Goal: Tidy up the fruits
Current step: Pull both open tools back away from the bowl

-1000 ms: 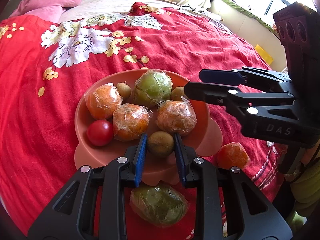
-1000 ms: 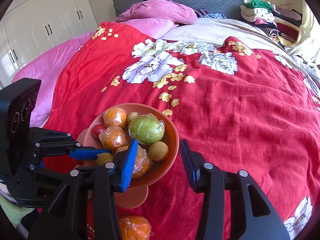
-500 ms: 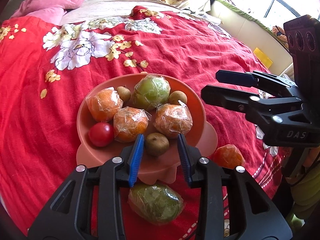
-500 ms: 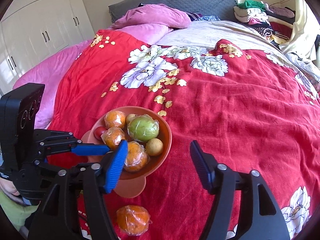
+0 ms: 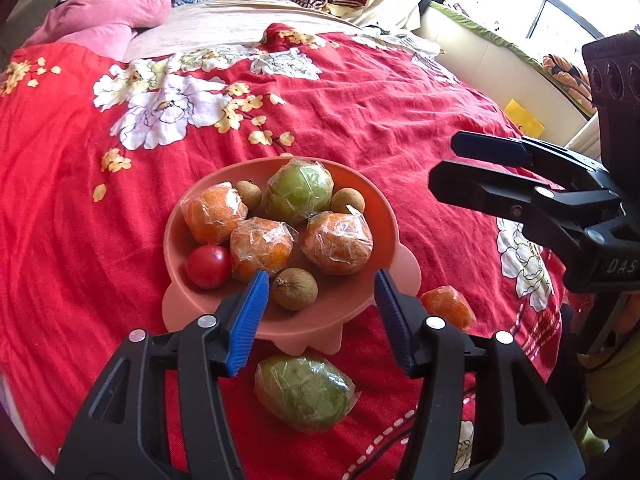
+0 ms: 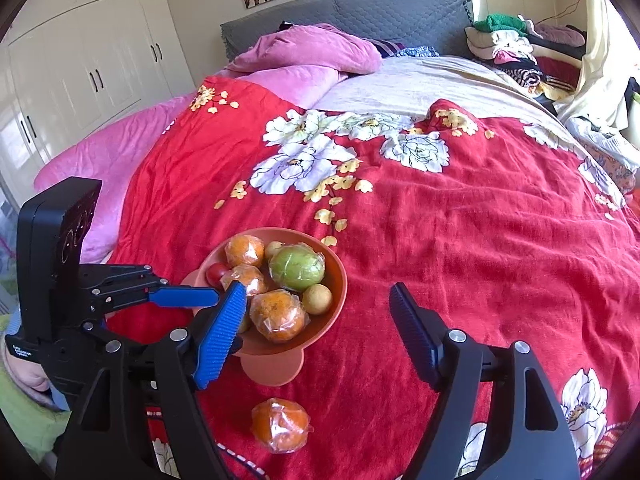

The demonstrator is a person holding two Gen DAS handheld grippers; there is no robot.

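Observation:
An orange plastic bowl [image 5: 384, 220] sits on the red flowered bedspread and also shows in the right wrist view [image 6: 338, 280]. It holds wrapped oranges [image 5: 338, 242], a wrapped green fruit [image 5: 300, 190], a red tomato [image 5: 208, 266] and brown longans [image 5: 295, 288]. A wrapped green fruit [image 5: 306, 392] and a wrapped orange [image 5: 448, 306] lie on the bedspread beside the bowl; the orange also shows in the right wrist view [image 6: 280, 424]. My left gripper [image 5: 320, 314] is open and empty over the bowl's near rim. My right gripper [image 6: 316, 332] is open and empty, above the bed right of the bowl.
A pink quilt [image 6: 304, 54] and a grey headboard [image 6: 360, 20] lie at the far end of the bed. Folded clothes [image 6: 516, 46] are piled at the far right. White wardrobes [image 6: 80, 64] stand to the left. A window and a cream ledge [image 5: 500, 48] are on the right.
My left gripper has let go of the brown longan, opened wide and drawn back. The longan now rests in the bowl. My right gripper has opened wider and pulled back and up.

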